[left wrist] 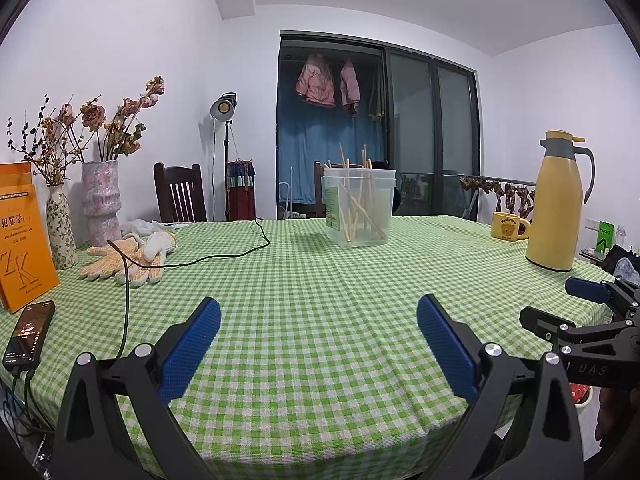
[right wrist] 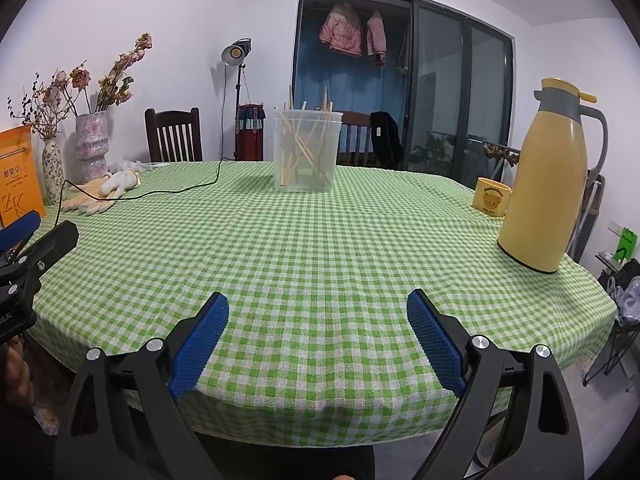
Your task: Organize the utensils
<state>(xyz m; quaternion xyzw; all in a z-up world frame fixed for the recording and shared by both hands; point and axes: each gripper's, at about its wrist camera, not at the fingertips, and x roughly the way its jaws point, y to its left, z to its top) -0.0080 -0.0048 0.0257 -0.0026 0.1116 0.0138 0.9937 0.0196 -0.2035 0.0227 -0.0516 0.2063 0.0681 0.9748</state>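
Note:
A clear plastic container (left wrist: pixel 360 208) (right wrist: pixel 307 152) stands upright on the far middle of the green checked tablecloth (left wrist: pixel 320 300) (right wrist: pixel 320 240). Several wooden chopsticks (left wrist: pixel 362 208) (right wrist: pixel 304 148) lean crossed inside it. My left gripper (left wrist: pixel 319 316) hovers open over the near part of the table, nothing between its blue pads. My right gripper (right wrist: pixel 318 314) is likewise open and empty near the front edge. Each gripper shows at the side of the other's view: the right gripper (left wrist: pixel 560 304), the left gripper (right wrist: pixel 48 226). Both are well short of the container.
A yellow thermos jug (left wrist: pixel 560 204) (right wrist: pixel 548 184) and yellow mug (left wrist: pixel 510 226) (right wrist: pixel 490 200) stand at the right. Work gloves (left wrist: pixel 128 258) (right wrist: pixel 100 192), a black cable (left wrist: pixel 224 256), two vases (left wrist: pixel 100 204), orange books (left wrist: pixel 22 236) and a phone (left wrist: pixel 30 328) fill the left side. Chairs (left wrist: pixel 180 194) stand behind the table.

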